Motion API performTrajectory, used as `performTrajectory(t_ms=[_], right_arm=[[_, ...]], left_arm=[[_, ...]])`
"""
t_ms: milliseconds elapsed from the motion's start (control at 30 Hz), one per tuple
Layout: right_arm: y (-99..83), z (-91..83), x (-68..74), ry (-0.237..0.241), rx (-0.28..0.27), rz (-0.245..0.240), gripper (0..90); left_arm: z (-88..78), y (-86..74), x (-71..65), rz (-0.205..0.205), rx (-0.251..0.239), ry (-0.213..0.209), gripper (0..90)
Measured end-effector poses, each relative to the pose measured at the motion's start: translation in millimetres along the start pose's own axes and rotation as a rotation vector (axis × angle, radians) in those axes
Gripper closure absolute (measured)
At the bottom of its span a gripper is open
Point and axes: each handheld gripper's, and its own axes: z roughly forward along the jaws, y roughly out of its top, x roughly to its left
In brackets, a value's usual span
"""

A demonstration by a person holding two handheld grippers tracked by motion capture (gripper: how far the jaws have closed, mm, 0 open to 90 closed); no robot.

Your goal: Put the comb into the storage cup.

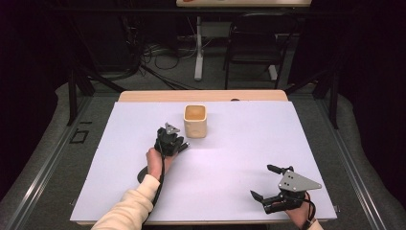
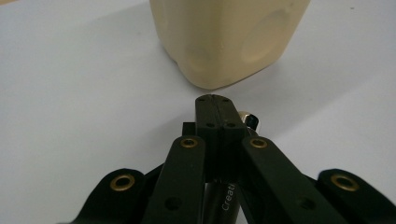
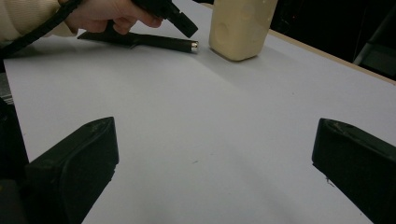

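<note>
A black pen (image 3: pixel 140 40) is clamped by the left gripper (image 2: pixel 213 100), its long axis aimed at the cup (image 1: pixel 195 120) just ahead on the counter (image 1: pixel 239 158). The right gripper (image 1: pixel 266 182) is held spread, empty, well apart.

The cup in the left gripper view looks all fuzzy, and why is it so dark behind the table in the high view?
In the left gripper view the cream cup sits very close to the lens, so it blurs, while the left claw looks sharper. In the high view the light falls on the white table and the room behind stays dim. In the right gripper view the right claw blurs at the bottom.
</note>
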Motion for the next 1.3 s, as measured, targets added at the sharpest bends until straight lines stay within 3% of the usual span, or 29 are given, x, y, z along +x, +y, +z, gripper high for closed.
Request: performTrajectory(t_ms=[233, 700, 1300], right_arm=[[-0.3, -1.1, 0.0, 0.000, -0.002, 0.001, 0.0], [-0.5, -2.7, -0.9, -0.007, 0.000, 0.002, 0.1], [0.2, -0.5, -1.3, -0.003, 0.002, -0.006, 0.1]], left_arm=[[2.8, 0.2, -3.8, 0.020, 0.012, -0.001, 90.0], [4.2, -1.8, -11.4, 0.052, 0.058, -0.051, 90.0], [-2.9, -6.7, -24.8, 0.098, 0.076, -0.118, 90.0]])
